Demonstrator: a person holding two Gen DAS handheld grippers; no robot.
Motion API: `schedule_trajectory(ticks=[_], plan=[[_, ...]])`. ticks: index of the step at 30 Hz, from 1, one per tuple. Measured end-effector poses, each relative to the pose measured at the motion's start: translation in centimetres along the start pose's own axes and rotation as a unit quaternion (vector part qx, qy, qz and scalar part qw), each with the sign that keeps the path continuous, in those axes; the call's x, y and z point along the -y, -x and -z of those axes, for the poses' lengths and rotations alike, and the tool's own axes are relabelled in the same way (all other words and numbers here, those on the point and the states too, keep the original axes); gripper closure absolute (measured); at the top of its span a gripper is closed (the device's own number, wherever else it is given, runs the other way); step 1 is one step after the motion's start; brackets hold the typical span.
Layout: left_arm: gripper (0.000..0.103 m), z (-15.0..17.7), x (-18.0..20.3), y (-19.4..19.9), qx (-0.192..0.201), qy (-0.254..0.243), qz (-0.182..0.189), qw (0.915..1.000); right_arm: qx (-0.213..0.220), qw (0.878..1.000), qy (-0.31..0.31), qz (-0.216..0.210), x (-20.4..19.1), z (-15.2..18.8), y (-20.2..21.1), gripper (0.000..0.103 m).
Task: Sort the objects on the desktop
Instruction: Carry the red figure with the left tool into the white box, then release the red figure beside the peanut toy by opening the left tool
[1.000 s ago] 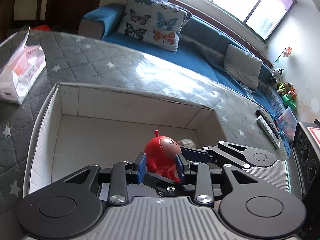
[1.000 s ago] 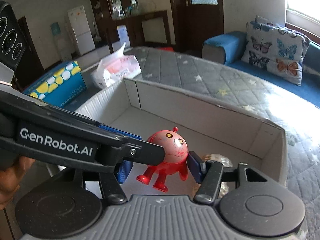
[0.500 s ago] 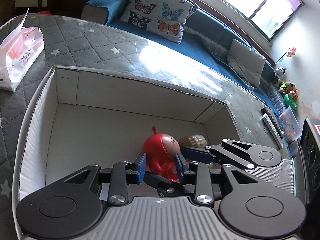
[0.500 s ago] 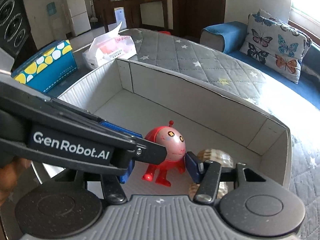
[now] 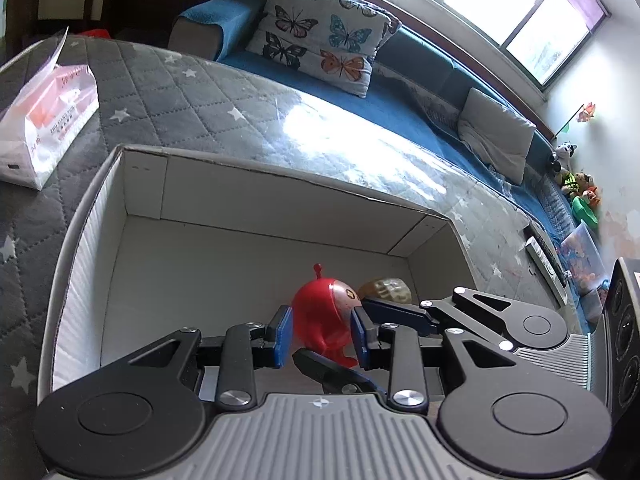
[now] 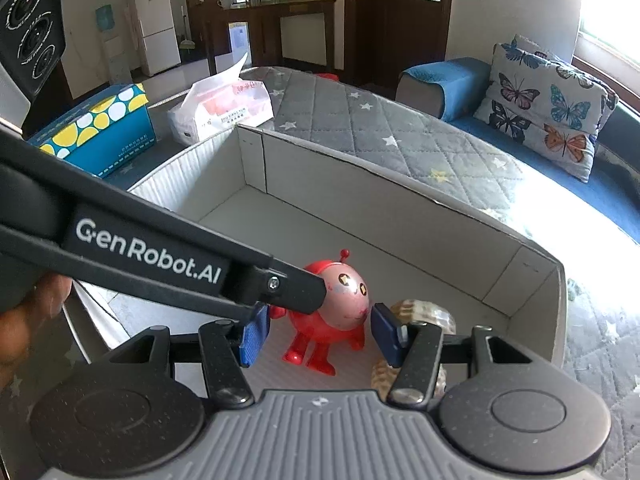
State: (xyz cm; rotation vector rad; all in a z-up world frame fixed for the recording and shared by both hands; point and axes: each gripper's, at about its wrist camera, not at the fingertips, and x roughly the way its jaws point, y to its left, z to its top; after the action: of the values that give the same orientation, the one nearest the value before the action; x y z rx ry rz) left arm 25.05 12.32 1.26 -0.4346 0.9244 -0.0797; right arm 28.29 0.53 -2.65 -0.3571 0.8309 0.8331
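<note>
A red round toy figure [image 5: 326,316] with an antenna stands on the floor of a white cardboard box [image 5: 256,196]; it also shows in the right wrist view [image 6: 340,308]. My left gripper [image 5: 320,338] has its blue pads against the toy's sides. My right gripper [image 6: 320,338] is open, with its pads on either side of the toy and gaps showing. The left gripper's arm [image 6: 152,252] crosses the right wrist view. A tan shell-like object [image 6: 420,316] lies beside the toy in the box's corner.
The box sits on a grey quilted star-pattern cover [image 5: 208,96]. A white tissue pack [image 5: 44,112] lies to its left, and a blue dotted box [image 6: 96,128] beyond it. A blue sofa with a butterfly pillow [image 5: 324,36] runs behind. A remote [image 5: 546,268] lies at right.
The toy has been lowered into the box and now stands on its floor. The right gripper's pads have spread wider around it. Both grippers stay close together.
</note>
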Motion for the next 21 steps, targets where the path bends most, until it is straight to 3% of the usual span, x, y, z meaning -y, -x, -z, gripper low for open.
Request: schedule_trajectory(ticks=[21], plan=[[0.069, 2.5, 3.5, 4.4, 0.041, -0.042, -0.014, 0.9982, 0.047, 0.999, 0.006, 0.024, -1.3, 1.7, 5.9, 0.04]])
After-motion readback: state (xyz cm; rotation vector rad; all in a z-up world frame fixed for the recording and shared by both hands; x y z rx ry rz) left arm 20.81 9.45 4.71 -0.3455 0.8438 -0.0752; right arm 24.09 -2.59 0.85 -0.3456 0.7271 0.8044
